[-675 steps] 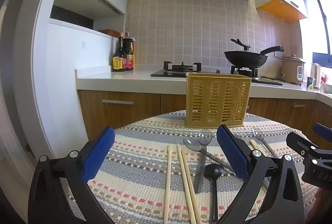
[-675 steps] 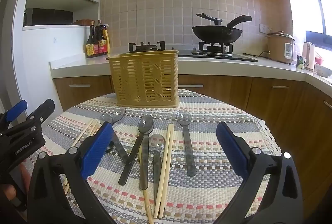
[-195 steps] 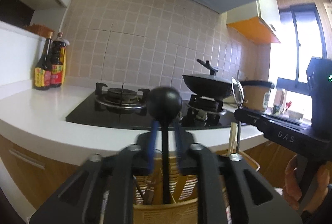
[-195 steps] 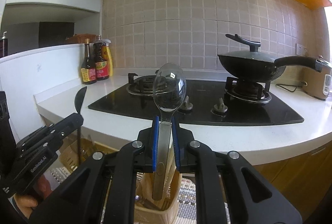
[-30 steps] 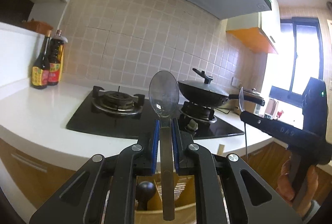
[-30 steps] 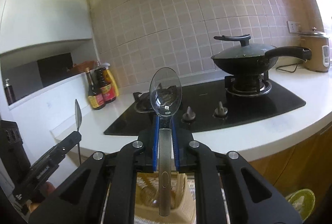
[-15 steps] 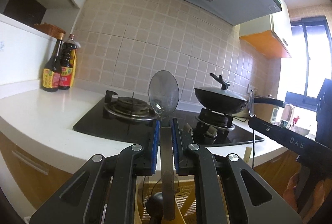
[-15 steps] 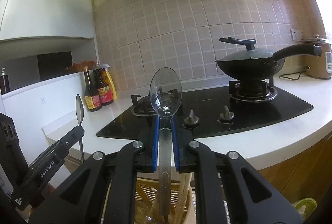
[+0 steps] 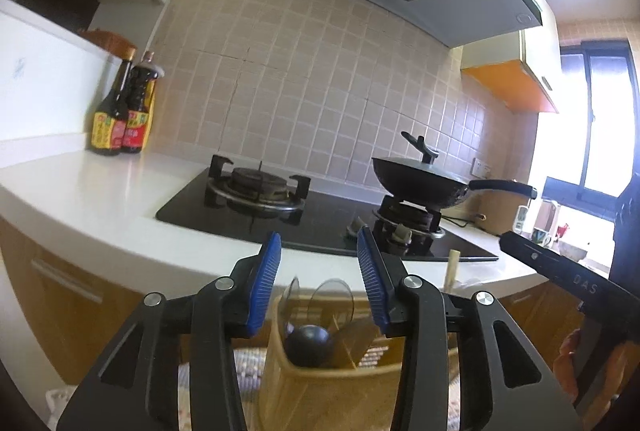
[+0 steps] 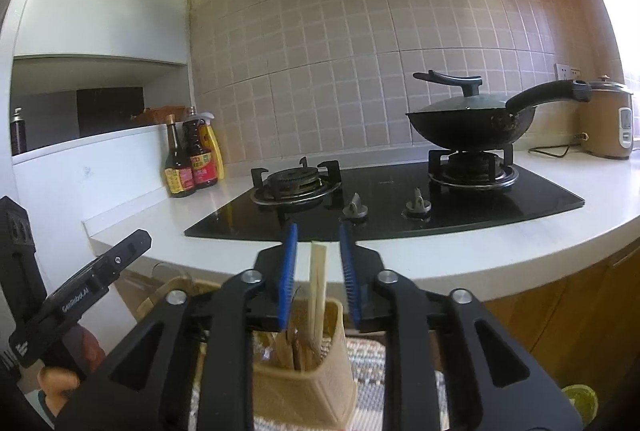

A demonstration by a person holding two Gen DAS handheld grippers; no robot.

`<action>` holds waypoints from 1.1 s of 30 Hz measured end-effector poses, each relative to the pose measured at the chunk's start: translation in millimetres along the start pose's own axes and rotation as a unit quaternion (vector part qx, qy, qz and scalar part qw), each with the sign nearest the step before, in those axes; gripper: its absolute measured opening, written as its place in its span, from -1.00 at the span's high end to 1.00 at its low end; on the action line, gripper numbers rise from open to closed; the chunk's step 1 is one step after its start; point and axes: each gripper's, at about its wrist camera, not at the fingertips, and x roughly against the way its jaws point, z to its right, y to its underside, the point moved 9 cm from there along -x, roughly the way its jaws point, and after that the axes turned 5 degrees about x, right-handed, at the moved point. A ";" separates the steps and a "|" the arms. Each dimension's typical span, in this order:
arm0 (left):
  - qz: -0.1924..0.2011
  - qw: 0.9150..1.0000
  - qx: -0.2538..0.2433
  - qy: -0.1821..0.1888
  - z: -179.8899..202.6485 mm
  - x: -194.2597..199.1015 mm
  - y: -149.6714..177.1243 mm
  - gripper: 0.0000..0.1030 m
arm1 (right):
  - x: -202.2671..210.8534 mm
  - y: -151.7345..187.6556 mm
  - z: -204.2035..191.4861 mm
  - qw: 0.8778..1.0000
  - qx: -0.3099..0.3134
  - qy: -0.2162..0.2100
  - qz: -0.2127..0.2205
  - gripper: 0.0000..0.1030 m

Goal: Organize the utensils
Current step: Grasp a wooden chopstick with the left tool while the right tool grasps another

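My left gripper [image 9: 319, 249] is open and empty above the yellow utensil basket [image 9: 320, 391]. Inside the basket stand clear spoons [image 9: 334, 297], a black ladle [image 9: 309, 340] and chopsticks [image 9: 452, 265]. My right gripper [image 10: 318, 245] is open and empty above the same basket [image 10: 308, 387]. Wooden chopsticks [image 10: 317, 283] stand upright in the basket between its blue pads, apart from them. A clear spoon bowl [image 10: 170, 269] shows at the basket's left side. Each gripper appears at the edge of the other's view.
A white counter [image 9: 100, 207] runs behind the table, with a black gas hob [image 10: 384, 199], a wok [image 10: 468, 125], sauce bottles [image 10: 192, 159] and a rice cooker [image 10: 608, 119]. A striped tablecloth [image 10: 368, 371] shows under the basket.
Both grippers have opened and let go of their clear spoons, which now stand in the basket. Both grippers have come lower and closer to the basket.
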 end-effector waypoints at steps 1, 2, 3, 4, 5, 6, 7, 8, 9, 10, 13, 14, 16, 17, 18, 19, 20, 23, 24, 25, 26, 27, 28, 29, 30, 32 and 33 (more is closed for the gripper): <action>-0.002 1.000 0.002 0.000 -0.7 3.8 0.4 0.23 | 5.5 1.0 -1.3 1.000 0.002 -0.001 -0.002 0.49; -0.004 1.000 0.005 0.001 -1.6 8.9 0.4 0.21 | 12.8 2.4 -3.0 1.000 0.004 -0.002 -0.004 0.49; -0.006 1.000 0.007 0.003 -2.6 16.0 0.1 0.21 | 17.9 3.6 -4.6 1.000 0.006 -0.002 -0.006 0.49; -0.009 1.000 0.007 0.005 -2.3 22.0 -0.1 0.21 | 26.0 5.7 -7.7 1.000 0.011 -0.003 -0.011 0.49; -0.012 1.000 0.006 0.007 -1.8 28.0 0.0 0.20 | 32.0 7.9 -10.6 1.000 0.013 -0.006 -0.017 0.49; -0.018 1.000 0.005 0.010 -0.9 35.8 0.1 0.19 | 36.7 9.8 -13.1 1.000 0.013 -0.008 -0.022 0.49; -0.023 1.000 0.005 0.010 -0.1 41.3 0.1 0.19 | 43.1 12.6 -16.4 0.999 0.014 -0.011 -0.030 0.49; -0.027 1.000 0.005 0.011 0.6 47.3 0.4 0.19 | 49.2 15.9 -20.5 0.999 0.016 -0.014 -0.039 0.49; -0.033 0.999 0.004 0.011 1.3 54.9 1.3 0.19 | 53.2 19.0 -24.2 0.999 0.017 -0.016 -0.049 0.49; -0.043 0.999 0.002 0.012 2.1 61.6 3.4 0.19 | 56.9 22.8 -27.8 0.998 0.018 -0.018 -0.061 0.49; -0.076 0.997 -0.006 0.004 0.9 77.5 13.5 0.19 | 66.2 41.8 -42.6 0.993 0.019 -0.027 -0.116 0.49; -0.097 0.995 -0.007 0.001 -1.4 83.2 19.9 0.19 | 68.9 51.3 -48.3 0.990 0.019 -0.032 -0.139 0.49; -0.126 0.992 -0.001 -0.003 -8.2 92.2 31.1 0.19 | 71.8 65.1 -58.2 0.985 0.017 -0.042 -0.168 0.49; -0.140 0.990 0.003 -0.010 -13.9 97.3 37.7 0.19 | 75.2 76.4 -65.9 0.981 0.018 -0.051 -0.187 0.49; -0.155 0.988 0.005 -0.019 -20.1 101.7 44.5 0.19 | 76.3 84.6 -70.6 0.978 0.020 -0.053 -0.202 0.49; -0.167 0.986 0.006 -0.025 -24.9 104.5 49.2 0.19 | 77.9 93.0 -74.5 0.975 0.020 -0.052 -0.216 0.49; -0.190 0.981 0.010 -0.034 -32.4 109.7 60.1 0.19 | 80.3 106.0 -79.5 0.970 0.017 -0.052 -0.237 0.49; -0.252 0.966 0.016 -0.051 -47.0 117.3 90.4 0.19 | 84.2 135.5 -90.4 0.959 0.003 -0.063 -0.276 0.49; -0.266 0.962 0.015 -0.055 -49.6 118.7 98.4 0.21 | 83.5 142.1 -92.2 0.957 0.002 -0.059 -0.285 0.49; -0.284 0.957 0.012 -0.058 -51.8 120.9 109.0 0.21 | 83.0 154.4 -93.4 0.952 0.001 -0.054 -0.301 0.49; -0.305 0.950 0.008 -0.060 -54.0 123.0 122.2 0.21 | 82.8 162.6 -93.2 0.948 -0.002 -0.053 -0.312 0.49; -0.319 0.946 0.004 -0.063 -55.6 124.4 131.2 0.21 | 81.7 174.4 -94.8 0.942 -0.010 -0.055 -0.330 0.49; -0.331 0.941 0.001 -0.065 -56.5 125.5 140.1 0.21 | 80.7 185.6 -96.2 0.936 -0.017 -0.056 -0.348 0.49; -0.341 0.938 -0.003 -0.067 -57.1 126.4 148.5 0.21 | 80.0 192.6 -97.1 0.931 -0.019 -0.056 -0.361 0.49; -0.356 0.932 -0.008 -0.068 -57.9 127.5 159.9 0.21 | 80.5 201.9 -98.1 0.925 -0.020 -0.056 -0.376 0.49; -0.371 0.926 -0.016 -0.074 -59.5 128.4 172.8 0.21 | 82.2 214.8 -102.7 0.916 -0.010 -0.054 -0.398 0.49; -0.378 0.922 -0.023 -0.081 -61.7 129.5 179.1 0.22 | 82.4 218.4 -104.1 0.913 -0.006 -0.052 -0.405 0.49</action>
